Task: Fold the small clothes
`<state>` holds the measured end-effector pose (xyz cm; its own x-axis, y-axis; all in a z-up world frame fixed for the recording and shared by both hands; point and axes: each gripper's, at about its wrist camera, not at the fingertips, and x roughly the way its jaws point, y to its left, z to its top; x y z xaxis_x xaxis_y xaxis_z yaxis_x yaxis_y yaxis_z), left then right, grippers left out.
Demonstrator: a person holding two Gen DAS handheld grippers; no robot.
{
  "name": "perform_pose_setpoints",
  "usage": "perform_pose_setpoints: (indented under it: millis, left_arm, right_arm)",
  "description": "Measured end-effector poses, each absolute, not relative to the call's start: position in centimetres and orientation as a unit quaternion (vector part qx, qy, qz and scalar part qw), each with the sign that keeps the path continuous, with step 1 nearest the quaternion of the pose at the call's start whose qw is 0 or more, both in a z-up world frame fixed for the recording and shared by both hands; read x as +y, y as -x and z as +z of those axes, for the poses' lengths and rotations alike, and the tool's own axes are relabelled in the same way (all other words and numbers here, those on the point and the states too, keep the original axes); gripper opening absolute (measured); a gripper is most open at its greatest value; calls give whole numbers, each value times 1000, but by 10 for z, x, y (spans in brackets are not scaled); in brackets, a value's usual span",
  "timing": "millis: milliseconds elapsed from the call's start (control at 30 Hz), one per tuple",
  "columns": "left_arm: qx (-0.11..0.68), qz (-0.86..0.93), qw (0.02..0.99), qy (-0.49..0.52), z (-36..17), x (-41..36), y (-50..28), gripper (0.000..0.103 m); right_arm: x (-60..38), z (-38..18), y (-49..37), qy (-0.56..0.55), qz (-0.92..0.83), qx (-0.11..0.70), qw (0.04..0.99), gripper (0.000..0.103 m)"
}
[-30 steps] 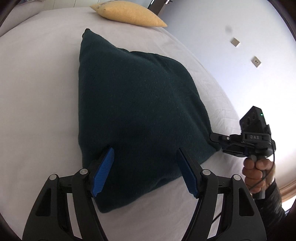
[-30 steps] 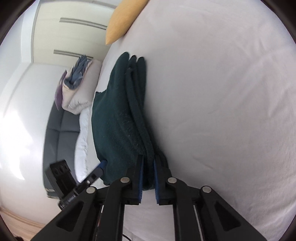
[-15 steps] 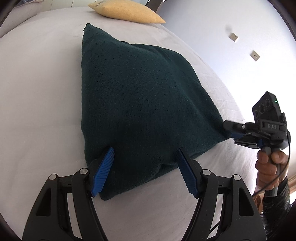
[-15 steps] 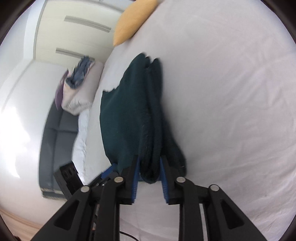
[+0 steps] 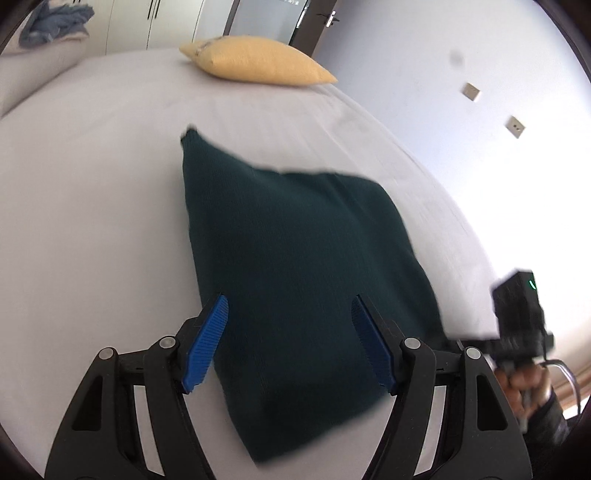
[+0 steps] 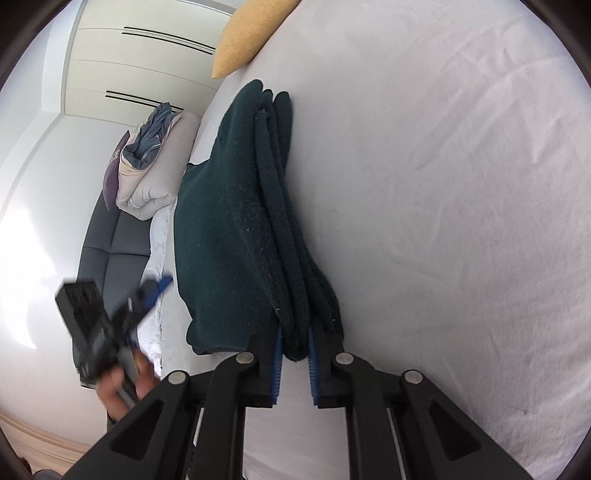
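Several soft layers of the folded dark-green fleece garment [image 6: 236,229] lie mid-bed [image 5: 92,206]; your right gripper [image 6: 294,356] jaws clamp its near corner, your left gripper [image 5: 290,341] jaws gape empty. It's floppy, so pinch all layers together.

Both wrist views look down, close over the bed [image 5: 92,206]; each shares the folded green cloth [image 5: 295,266] and yellow pillow [image 6: 247,33].

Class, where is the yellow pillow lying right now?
In the left wrist view, the yellow pillow lies at the bed's far edge, beyond the folded dark green garment.
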<state>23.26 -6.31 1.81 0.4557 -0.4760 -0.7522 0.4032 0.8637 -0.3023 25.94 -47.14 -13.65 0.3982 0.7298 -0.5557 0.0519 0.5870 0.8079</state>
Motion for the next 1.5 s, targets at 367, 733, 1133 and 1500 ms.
perform_pose_setpoints:
  millis: [367, 733, 1133, 1500]
  left_arm:
    - [462, -236, 855, -4, -27, -80, -295, 45]
    - [432, -221, 874, 2, -20, -48, -252, 59]
    - [418, -196, 887, 29, -3, -44, -252, 68]
    - [486, -225, 836, 118, -49, -30, -268, 80]
  right_arm:
    - [-482, -150, -255, -408, 248, 490, 730, 9]
    - [-503, -109, -237, -366, 219, 475, 770, 47]
    - [-447, -61, -332, -265, 206, 462, 821, 66]
    - [-454, -94, -347, -256, 173, 498, 810, 62]
